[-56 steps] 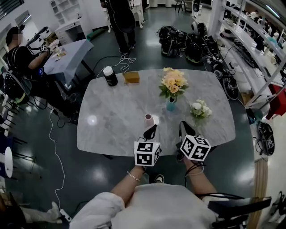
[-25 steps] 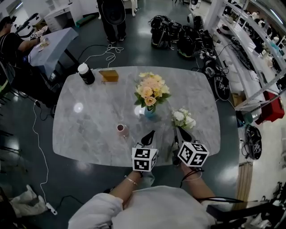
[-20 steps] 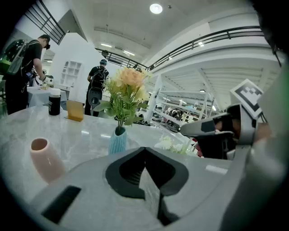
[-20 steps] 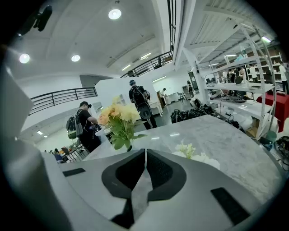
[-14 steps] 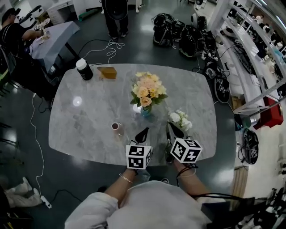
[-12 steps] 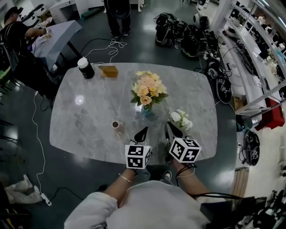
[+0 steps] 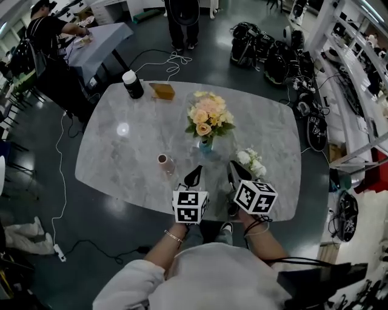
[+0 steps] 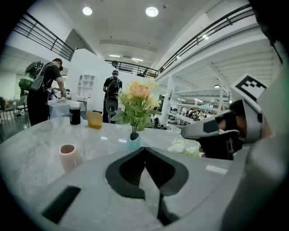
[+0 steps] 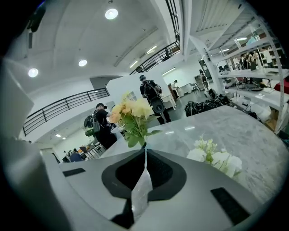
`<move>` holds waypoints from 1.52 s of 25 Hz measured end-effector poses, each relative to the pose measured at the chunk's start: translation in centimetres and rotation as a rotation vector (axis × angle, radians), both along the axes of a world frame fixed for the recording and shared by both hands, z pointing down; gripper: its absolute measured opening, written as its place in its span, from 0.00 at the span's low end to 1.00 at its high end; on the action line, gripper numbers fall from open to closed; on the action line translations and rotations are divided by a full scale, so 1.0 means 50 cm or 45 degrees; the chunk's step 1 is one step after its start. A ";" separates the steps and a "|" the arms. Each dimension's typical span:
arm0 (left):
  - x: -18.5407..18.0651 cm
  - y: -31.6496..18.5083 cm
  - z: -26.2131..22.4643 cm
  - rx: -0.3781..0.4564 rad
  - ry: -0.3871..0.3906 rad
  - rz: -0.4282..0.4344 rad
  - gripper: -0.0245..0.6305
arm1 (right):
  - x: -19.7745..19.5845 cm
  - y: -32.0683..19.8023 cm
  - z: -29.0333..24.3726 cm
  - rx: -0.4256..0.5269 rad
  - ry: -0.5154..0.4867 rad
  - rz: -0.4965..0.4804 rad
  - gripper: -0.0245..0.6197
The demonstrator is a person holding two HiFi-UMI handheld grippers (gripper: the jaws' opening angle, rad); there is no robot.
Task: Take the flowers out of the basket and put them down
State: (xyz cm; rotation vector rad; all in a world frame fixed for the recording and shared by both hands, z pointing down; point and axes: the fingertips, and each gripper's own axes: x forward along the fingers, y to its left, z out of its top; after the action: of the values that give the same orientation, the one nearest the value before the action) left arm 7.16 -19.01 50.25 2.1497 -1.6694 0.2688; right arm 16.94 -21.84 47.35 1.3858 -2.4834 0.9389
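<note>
Grey marble table [image 7: 121,157], busy workshop behind. Your left gripper [image 7: 193,177] and right gripper [image 7: 234,172]: jaws pressed together, both empty, at near edge. Yellow flowers [image 7: 209,115] upright in blue vase [image 7: 205,144]; white flowers [image 7: 251,162] near right gripper. No basket seen. Step, likely: approach. Next: spread jaws, take stems.

We see a grey marble table [image 7: 139,151] with rounded corners standing on a dark, glossy floor [image 7: 36,200]. A cloth-covered table [image 7: 106,42] stands at far left; white shelving [image 7: 357,60] lines the right side, with black bags [image 7: 267,54] beside it. Overhead we note round ceiling downlights [image 8: 151,11] and a railed mezzanine [image 9: 67,106].
</note>
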 end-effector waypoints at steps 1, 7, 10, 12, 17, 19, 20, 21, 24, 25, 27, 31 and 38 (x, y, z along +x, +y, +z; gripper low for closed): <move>0.000 -0.002 -0.001 -0.001 0.011 -0.006 0.05 | -0.001 0.001 0.002 -0.012 -0.013 -0.003 0.06; -0.006 -0.014 0.025 -0.044 0.002 -0.037 0.05 | -0.011 0.013 0.028 -0.056 -0.001 -0.054 0.06; -0.012 -0.025 0.037 -0.049 0.047 -0.035 0.05 | -0.012 0.018 0.042 -0.083 0.011 -0.065 0.06; -0.015 -0.035 0.041 -0.036 0.078 -0.022 0.05 | -0.016 0.017 0.051 -0.096 0.018 -0.075 0.06; -0.009 -0.067 0.062 -0.001 0.088 0.028 0.15 | -0.014 0.007 0.071 -0.119 0.024 -0.070 0.06; -0.003 -0.079 0.071 0.005 0.098 0.054 0.20 | -0.011 0.005 0.077 -0.123 0.025 -0.061 0.06; -0.001 -0.084 0.075 0.005 0.098 0.064 0.22 | -0.011 0.004 0.079 -0.125 0.024 -0.057 0.06; -0.001 -0.089 0.079 0.007 0.096 0.071 0.24 | -0.012 0.003 0.081 -0.128 0.022 -0.054 0.06; -0.002 -0.108 0.093 0.010 0.087 0.084 0.30 | -0.017 0.000 0.089 -0.139 0.014 -0.046 0.06; -0.003 -0.114 0.099 0.010 0.081 0.089 0.33 | -0.019 -0.002 0.092 -0.143 0.010 -0.044 0.06; -0.006 -0.125 0.112 0.010 0.068 0.094 0.36 | -0.025 -0.004 0.099 -0.152 0.002 -0.042 0.06; -0.011 -0.147 0.135 -0.004 0.077 0.103 0.43 | -0.036 -0.010 0.114 -0.183 -0.029 -0.036 0.06; -0.014 -0.187 0.156 -0.003 0.088 0.107 0.48 | -0.042 -0.017 0.135 -0.216 -0.044 -0.029 0.06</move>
State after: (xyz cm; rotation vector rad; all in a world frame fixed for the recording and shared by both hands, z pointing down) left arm 6.44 -28.38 58.07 2.2052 -1.5423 0.2172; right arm 14.84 -22.71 54.10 1.2960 -2.3747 1.1478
